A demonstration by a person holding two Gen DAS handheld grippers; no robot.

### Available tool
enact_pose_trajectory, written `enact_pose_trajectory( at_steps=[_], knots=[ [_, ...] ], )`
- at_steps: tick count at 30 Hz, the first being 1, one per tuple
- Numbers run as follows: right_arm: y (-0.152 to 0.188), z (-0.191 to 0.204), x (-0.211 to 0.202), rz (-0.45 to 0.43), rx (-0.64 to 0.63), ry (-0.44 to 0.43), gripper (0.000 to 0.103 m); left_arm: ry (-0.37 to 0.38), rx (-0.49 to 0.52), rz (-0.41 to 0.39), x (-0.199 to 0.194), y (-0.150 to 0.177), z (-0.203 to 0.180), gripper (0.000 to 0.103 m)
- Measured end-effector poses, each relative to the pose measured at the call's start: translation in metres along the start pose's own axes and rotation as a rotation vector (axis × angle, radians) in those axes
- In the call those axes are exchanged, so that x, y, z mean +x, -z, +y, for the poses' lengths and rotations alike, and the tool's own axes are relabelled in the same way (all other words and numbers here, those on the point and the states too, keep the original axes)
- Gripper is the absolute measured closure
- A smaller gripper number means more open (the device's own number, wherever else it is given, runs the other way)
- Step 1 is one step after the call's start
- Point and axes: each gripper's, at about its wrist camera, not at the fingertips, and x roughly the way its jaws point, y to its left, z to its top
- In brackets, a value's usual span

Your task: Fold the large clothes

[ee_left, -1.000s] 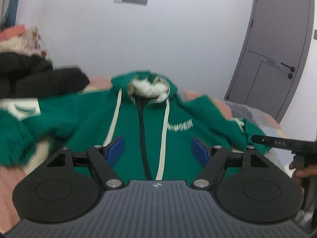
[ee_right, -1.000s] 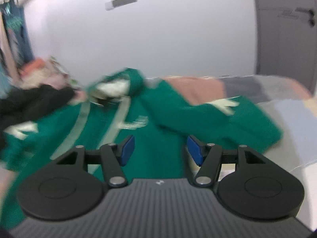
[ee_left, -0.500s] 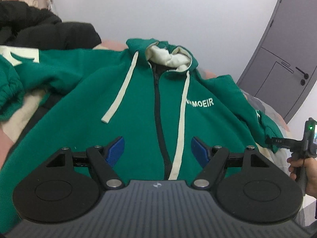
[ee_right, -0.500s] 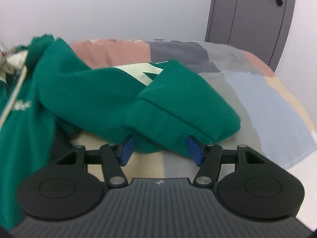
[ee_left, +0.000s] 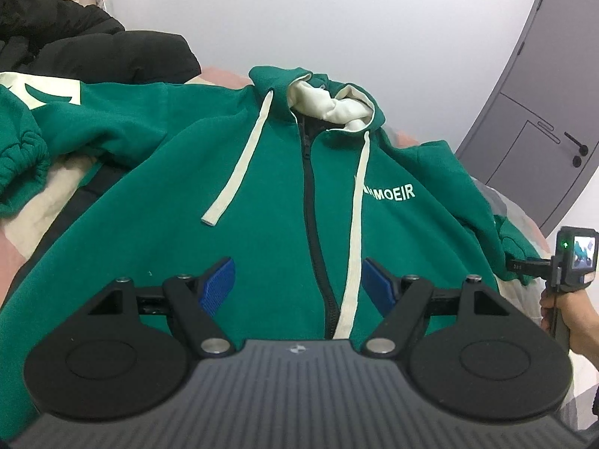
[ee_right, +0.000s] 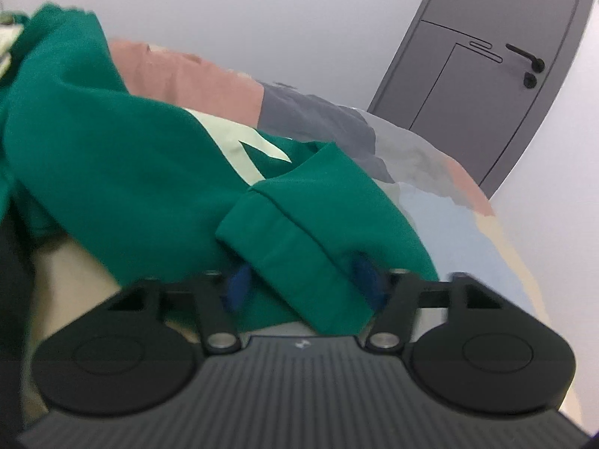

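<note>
Your green zip hoodie [ee_left: 284, 202] lies face up on the bed [ee_right: 460, 224], hood toward the white wall, and the white chest print reads "MOEIR" at its clear end; the letters before that sit under the right-hand cream drawstring [ee_left: 355, 224], so you cannot read them. A large cream mark shows on each sleeve, too folded to read as writing. Your left hand-held gripper [ee_left: 299, 284] hangs over the lower front of the hoodie with its blue pads spread wide, holding nothing; the zip and that drawstring run between the pads. Your right hand-held gripper [ee_right: 303, 284] sits at the sleeve cuff [ee_right: 299, 262], jaws closing, with the cuff lying between the blue pads; the picture is blurred there, so you cannot tell whether the pads already press the cloth. In the left wrist view your hand [ee_left: 569, 321] grips that tool's handle at the far right, its small screen lit. A black padded jacket [ee_left: 93, 52] is heaped past the other sleeve, just beside it. A grey door [ee_right: 498, 67] with a black handle stands shut beyond the bed's patchwork cover.
</note>
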Motion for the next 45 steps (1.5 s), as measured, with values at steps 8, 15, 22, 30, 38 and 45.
enact_pose_trajectory(
  at_steps=[8, 15, 22, 30, 38, 45],
  knots=[
    [-0.035, -0.033, -0.026, -0.002, 0.096, 0.073, 0.085, -0.015, -0.008, -0.017, -0.006, -0.002, 0.008, 0.024],
    [-0.112, -0.097, -0.107, -0.109, 0.306, -0.043, 0.086, -0.001, -0.105, -0.005, 0.002, -0.009, 0.028, 0.024],
    [-0.191, -0.116, -0.219, -0.255, 0.398, -0.28, 0.086, 0.025, -0.222, -0.02, -0.008, -0.014, 0.049, 0.024],
    [-0.232, -0.042, -0.337, -0.244, 0.3, -0.584, 0.086, 0.034, -0.278, -0.112, -0.04, -0.025, 0.07, 0.024],
    [-0.184, 0.091, -0.377, -0.087, 0.154, -0.816, 0.084, 0.036, -0.428, -0.223, -0.081, -0.034, 0.124, 0.024],
    [-0.127, 0.191, -0.356, 0.139, 0.111, -0.898, 0.078, 0.022, -0.486, -0.242, -0.09, -0.032, 0.154, 0.024]
  ],
)
